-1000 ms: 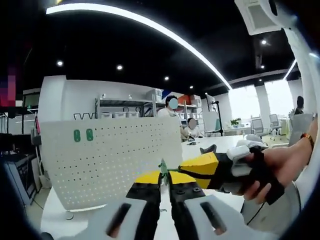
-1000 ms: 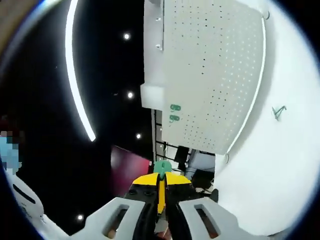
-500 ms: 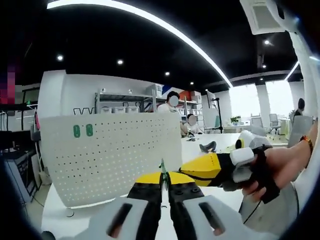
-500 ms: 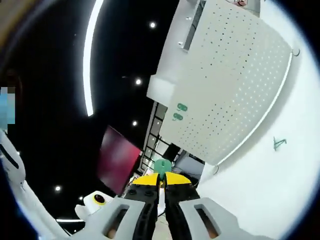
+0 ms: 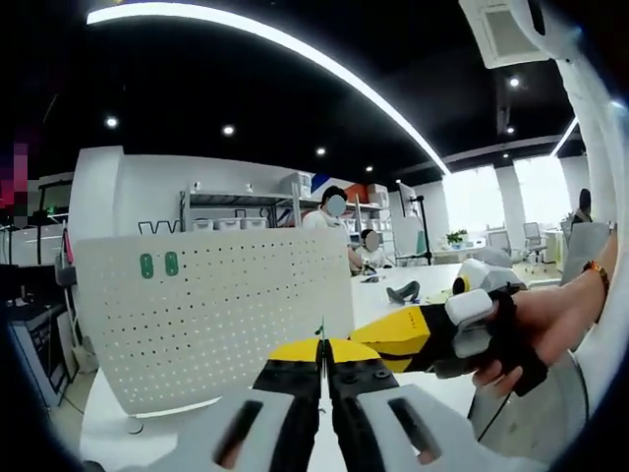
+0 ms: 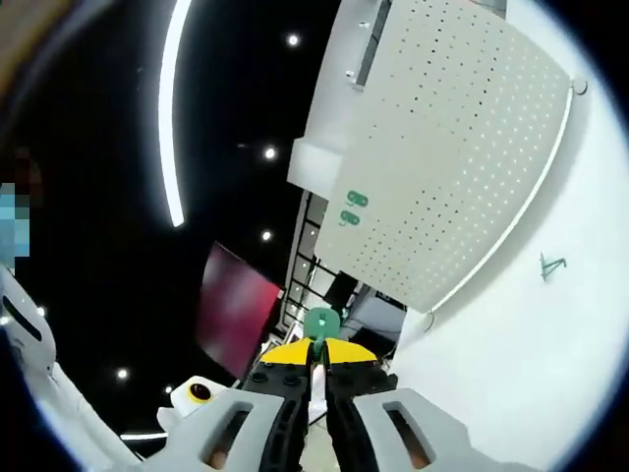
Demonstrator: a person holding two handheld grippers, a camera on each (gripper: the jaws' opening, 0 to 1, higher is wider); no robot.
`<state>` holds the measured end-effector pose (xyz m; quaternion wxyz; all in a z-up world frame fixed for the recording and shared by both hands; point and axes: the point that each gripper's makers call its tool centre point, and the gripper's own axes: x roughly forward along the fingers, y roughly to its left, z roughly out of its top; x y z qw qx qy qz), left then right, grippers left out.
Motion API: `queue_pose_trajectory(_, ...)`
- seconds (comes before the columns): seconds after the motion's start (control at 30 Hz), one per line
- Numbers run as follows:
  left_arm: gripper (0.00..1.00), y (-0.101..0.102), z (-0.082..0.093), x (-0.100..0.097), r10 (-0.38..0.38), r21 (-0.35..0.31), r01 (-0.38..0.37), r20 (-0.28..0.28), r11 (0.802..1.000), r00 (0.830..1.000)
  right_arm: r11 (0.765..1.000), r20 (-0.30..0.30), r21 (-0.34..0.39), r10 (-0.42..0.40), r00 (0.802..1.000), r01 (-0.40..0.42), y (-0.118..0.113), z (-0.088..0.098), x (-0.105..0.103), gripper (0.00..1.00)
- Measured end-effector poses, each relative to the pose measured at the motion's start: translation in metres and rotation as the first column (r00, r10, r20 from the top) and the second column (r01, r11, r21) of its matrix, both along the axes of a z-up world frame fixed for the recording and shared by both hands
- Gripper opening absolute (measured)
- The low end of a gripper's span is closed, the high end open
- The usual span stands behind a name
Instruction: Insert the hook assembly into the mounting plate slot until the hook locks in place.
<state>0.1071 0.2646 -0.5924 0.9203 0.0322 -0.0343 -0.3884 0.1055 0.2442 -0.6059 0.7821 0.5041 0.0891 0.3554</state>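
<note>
The white pegboard (image 5: 211,324) stands upright on the table, with two small green pieces (image 5: 157,265) fixed near its upper left corner. My left gripper (image 5: 322,346) is shut on a thin green hook wire (image 5: 320,328) in front of the board. My right gripper (image 5: 408,331), held by a hand (image 5: 521,334), reaches in from the right, its yellow tip close beside the left jaws. In the right gripper view the right gripper (image 6: 316,346) is shut on a green round-headed piece (image 6: 319,322). The pegboard (image 6: 452,147) and its green pieces (image 6: 352,208) lie beyond.
A loose green hook (image 6: 551,265) lies on the white table (image 6: 550,374) near the board's foot. A dark object (image 5: 403,292) rests farther back on the table. Shelving (image 5: 246,221) and seated people (image 5: 339,211) fill the room behind the board.
The right gripper view has rolled, so the pegboard now leans across it. The left gripper view has barely shifted. Less of the green wire shows above the left jaws.
</note>
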Motion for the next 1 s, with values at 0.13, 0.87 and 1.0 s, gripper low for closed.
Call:
queue_pose_trajectory(0.13,0.02,-0.002,0.001,-0.002,-0.014,-0.006,0.014,0.001,1.0,1.0,0.999,-0.012,0.027,0.024,1.0,-0.023,0.001,0.0,-0.001,0.03)
queue_pose_trajectory(0.87,0.08,-0.001,-0.011,0.001,-0.003,0.009,0.004,-0.093,1.0,0.996,0.994,0.013,-0.109,-0.002,1.0,0.004,-0.002,-0.006,0.007,0.01)
queue_pose_trajectory(1.0,0.1,0.002,-0.014,0.002,0.02,-0.001,-0.02,-0.107,1.0,0.994,0.991,0.027,-0.133,-0.006,1.0,0.01,-0.005,-0.003,0.012,0.01)
